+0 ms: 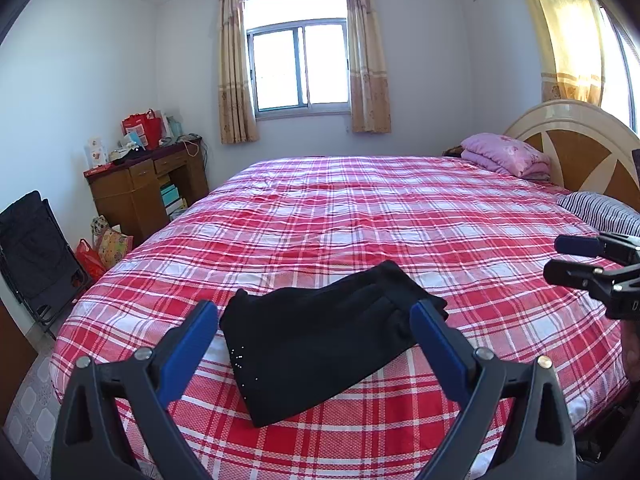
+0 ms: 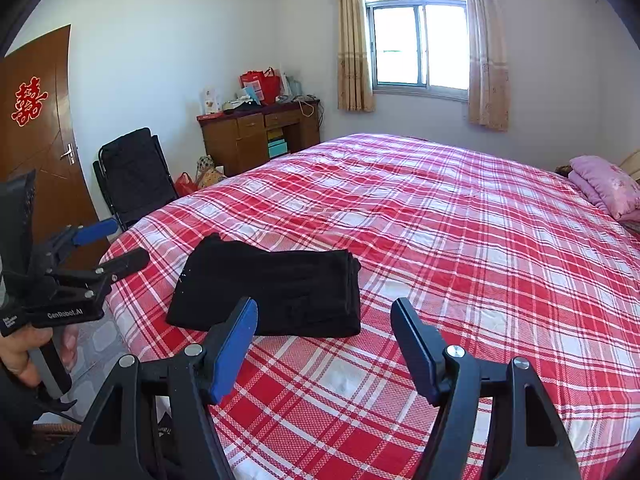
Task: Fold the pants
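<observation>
Left gripper (image 1: 314, 316), fingers spread wide and empty, held above the near edge of the bed (image 1: 400, 216); the pants (image 1: 320, 340), black and folded into a compact rectangle, lie flat on the red-and-white plaid cover just beyond and between its blue pads (image 1: 188, 344). Right gripper (image 2: 324, 320), fingers likewise apart and holding nothing, hovers over the cover beside the pants (image 2: 276, 292), to their right. In the right wrist view the left gripper (image 2: 132, 244) appears at the left margin, gripped by a hand (image 2: 24, 356); in the left wrist view the right gripper (image 1: 552, 258) shows at the right margin, its fingers parted. Farther back: a striped pillow (image 1: 600, 212) and a folded pink quilt (image 1: 508, 154) against the headboard (image 1: 576, 140), a black folding chair (image 2: 132, 176), a cluttered wooden desk (image 2: 256, 136), a curtained window (image 2: 420, 44), and a brown door (image 2: 40, 128).
</observation>
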Motion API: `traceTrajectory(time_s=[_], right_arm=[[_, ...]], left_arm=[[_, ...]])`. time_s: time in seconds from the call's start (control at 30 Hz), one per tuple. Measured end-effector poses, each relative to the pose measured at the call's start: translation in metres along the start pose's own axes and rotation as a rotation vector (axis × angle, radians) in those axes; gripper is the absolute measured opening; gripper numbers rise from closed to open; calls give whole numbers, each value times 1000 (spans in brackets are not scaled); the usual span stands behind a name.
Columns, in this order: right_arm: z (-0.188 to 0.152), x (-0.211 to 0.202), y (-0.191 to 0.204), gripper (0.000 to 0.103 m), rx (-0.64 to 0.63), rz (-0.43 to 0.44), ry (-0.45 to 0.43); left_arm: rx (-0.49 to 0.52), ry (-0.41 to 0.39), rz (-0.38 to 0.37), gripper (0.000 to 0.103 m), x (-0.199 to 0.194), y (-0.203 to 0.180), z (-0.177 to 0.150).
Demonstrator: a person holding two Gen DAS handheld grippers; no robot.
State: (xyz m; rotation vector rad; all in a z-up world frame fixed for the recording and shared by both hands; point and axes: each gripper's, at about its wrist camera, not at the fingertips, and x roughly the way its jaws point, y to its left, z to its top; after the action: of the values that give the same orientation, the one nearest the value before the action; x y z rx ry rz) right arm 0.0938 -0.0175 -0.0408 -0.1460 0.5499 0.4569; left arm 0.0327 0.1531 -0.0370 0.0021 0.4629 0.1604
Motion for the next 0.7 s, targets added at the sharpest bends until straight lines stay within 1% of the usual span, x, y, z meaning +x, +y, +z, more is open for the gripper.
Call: traceTrajectory(time_s=[0.3, 0.4, 0.57, 0.63, 0.7], right_arm=[[1, 0, 2, 71, -3, -9, -2], [0, 0, 2, 71, -4, -10, -2], [0, -1, 2, 71, -10, -15, -9], [1, -2, 2, 71, -15, -17, -13], [1, -4, 3, 71, -18, -22, -22]], left_arm=[[-2, 8, 6, 99, 2, 1, -2], [-6, 13, 15, 103, 3, 2, -2], [-9, 2, 29, 103, 1, 3, 0], [-9, -16, 43, 103, -1, 3, 0], [-13, -31, 39, 103, -4, 4, 1]])
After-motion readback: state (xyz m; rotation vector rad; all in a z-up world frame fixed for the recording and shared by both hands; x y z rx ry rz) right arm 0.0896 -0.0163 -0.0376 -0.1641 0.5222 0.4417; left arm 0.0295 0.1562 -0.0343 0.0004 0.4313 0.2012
